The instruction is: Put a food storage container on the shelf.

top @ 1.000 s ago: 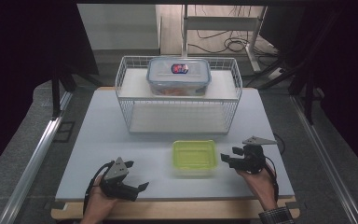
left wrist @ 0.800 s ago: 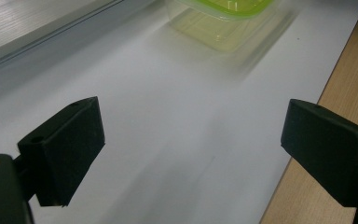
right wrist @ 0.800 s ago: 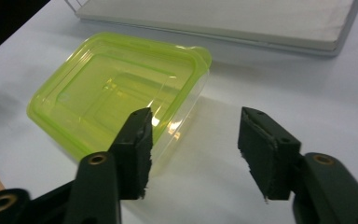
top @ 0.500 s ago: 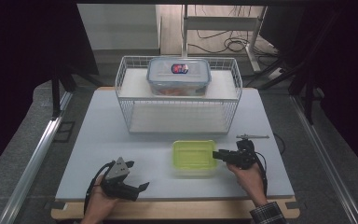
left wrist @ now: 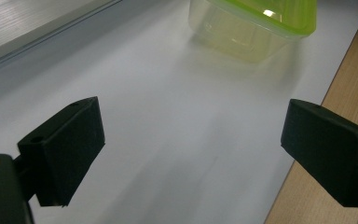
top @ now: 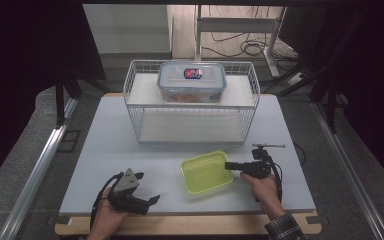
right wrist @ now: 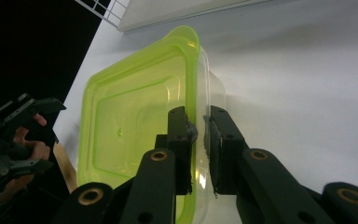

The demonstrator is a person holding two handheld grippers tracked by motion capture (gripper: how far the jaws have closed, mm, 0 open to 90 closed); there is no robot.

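The step in hand is the taking hold of the lime-green lidded plastic container (top: 206,171), which sits on the white tabletop (top: 105,150) just in front of the white wire basket (top: 192,107), toward the person's right of the basket's middle. The right gripper (top: 230,165) reaches in from the container's right side, and its jaws have just been closing; in the right gripper view the right gripper (right wrist: 199,135) has one pad over the green lid and the other against the clear wall, with only a thin slit between them where the rim runs, so it looks clamped on the container's edge. The container appears to rest flat on the table, not yet lifted. The left gripper (top: 142,192) hangs well to the left of the container, near the front edge of the table, and in the left gripper view its jaws stand wide apart with nothing between them, the container (left wrist: 256,23) well ahead of them. A clear food box with a blue-rimmed lid (top: 192,81) lies on the basket's upper shelf. Judging from this, the next move calls for a steady lift by the rim, keeping the container level, since a one-sided pinch on a thin edge could let it tip or slip.
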